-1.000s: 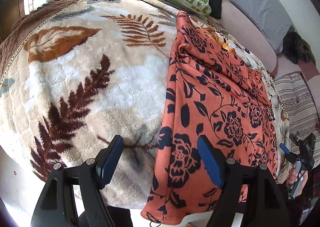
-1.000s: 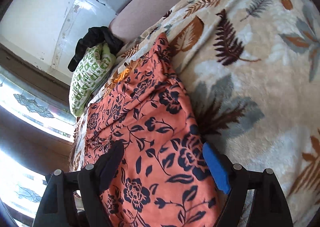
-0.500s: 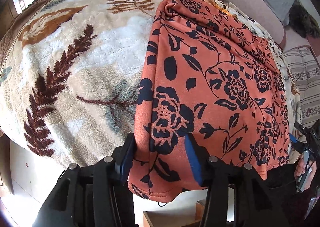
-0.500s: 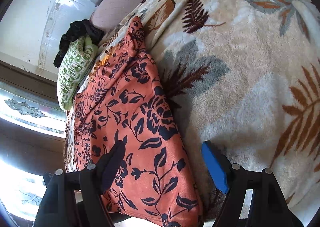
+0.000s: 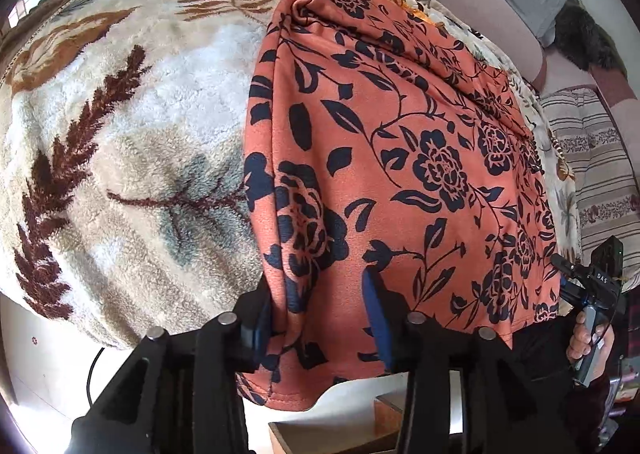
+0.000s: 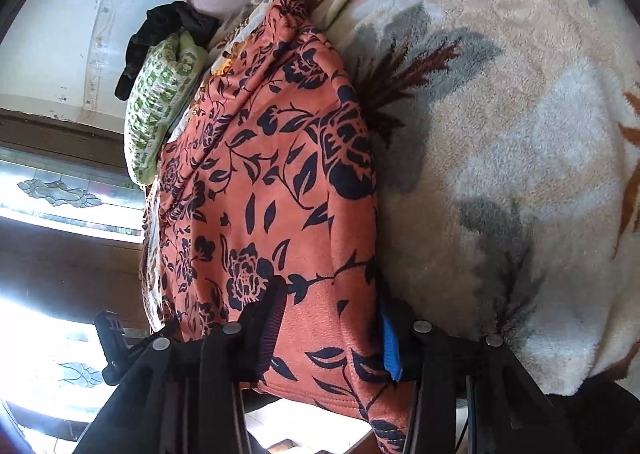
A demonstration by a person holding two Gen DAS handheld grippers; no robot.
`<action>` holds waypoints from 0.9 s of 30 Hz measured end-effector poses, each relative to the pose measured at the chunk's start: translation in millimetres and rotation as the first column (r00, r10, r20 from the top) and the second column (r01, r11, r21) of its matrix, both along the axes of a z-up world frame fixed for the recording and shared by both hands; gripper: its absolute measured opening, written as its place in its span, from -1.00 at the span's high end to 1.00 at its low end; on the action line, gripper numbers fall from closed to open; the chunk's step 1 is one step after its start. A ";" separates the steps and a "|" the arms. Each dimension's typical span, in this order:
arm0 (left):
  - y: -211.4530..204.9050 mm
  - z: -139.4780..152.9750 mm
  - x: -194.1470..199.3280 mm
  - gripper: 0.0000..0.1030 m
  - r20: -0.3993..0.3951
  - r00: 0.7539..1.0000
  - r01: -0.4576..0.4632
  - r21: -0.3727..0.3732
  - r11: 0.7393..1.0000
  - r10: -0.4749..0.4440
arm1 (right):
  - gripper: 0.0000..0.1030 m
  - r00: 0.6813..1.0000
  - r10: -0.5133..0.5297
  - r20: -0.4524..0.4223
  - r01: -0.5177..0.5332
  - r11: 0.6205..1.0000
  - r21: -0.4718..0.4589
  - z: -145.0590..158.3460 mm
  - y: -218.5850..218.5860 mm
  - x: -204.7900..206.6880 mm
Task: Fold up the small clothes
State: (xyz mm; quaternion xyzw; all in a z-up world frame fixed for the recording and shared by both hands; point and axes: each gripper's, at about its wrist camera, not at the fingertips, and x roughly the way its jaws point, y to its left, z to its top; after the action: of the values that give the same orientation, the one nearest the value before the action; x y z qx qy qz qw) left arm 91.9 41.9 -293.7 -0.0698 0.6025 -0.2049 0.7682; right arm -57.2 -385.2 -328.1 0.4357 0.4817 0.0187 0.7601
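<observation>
Left wrist view: left gripper (image 5: 320,318) closing on the lower-centre hem of the orange floral cloth (image 5: 400,141), spread on the bed's leaf-print blanket (image 5: 120,141).

Right wrist view: right gripper (image 6: 332,326) closing over cloth's (image 6: 272,181) bottom-centre corner.

Spread lengthwise on the blanket (image 5: 120,141): the garment (image 5: 400,157), near hem hanging over the bed edge at 6 o'clock. Beyond its far end, at 12 o'clock, a pillow (image 6: 160,101). At 3 o'clock, a striped cushion (image 5: 600,173).
</observation>
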 end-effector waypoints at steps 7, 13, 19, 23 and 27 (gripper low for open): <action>-5.7 -5.2 -3.5 0.78 0.028 0.999 0.015 0.062 0.998 -0.017 | 0.06 0.995 0.091 -0.035 -0.095 0.988 -0.118 5.8 23.0 -3.7; 11.7 1.2 -1.1 0.85 0.006 1.000 0.010 -0.056 0.998 -0.010 | 0.76 0.995 0.096 -0.017 -0.098 0.987 -0.126 10.1 25.3 -2.2; 29.3 33.9 14.7 0.85 0.017 1.000 0.017 -0.244 0.970 -0.013 | 0.81 0.979 0.066 0.194 -0.075 0.996 0.039 48.2 9.3 14.7; 23.8 71.0 53.1 0.86 0.065 0.998 0.036 -0.306 0.951 -0.017 | 0.81 0.959 0.036 0.281 -0.059 0.996 0.074 75.4 -8.5 45.7; 5.9 104.7 122.9 0.86 0.100 0.995 0.044 -0.328 0.944 -0.012 | 0.81 0.940 -0.020 0.339 0.001 0.998 0.057 102.5 -33.3 100.6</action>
State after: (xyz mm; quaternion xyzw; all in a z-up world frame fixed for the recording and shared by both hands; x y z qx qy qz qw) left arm 214.8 47.7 -189.0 -0.1788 0.5229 -0.3169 0.7708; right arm 43.4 -418.5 -225.6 0.4495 0.3403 0.1027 0.8195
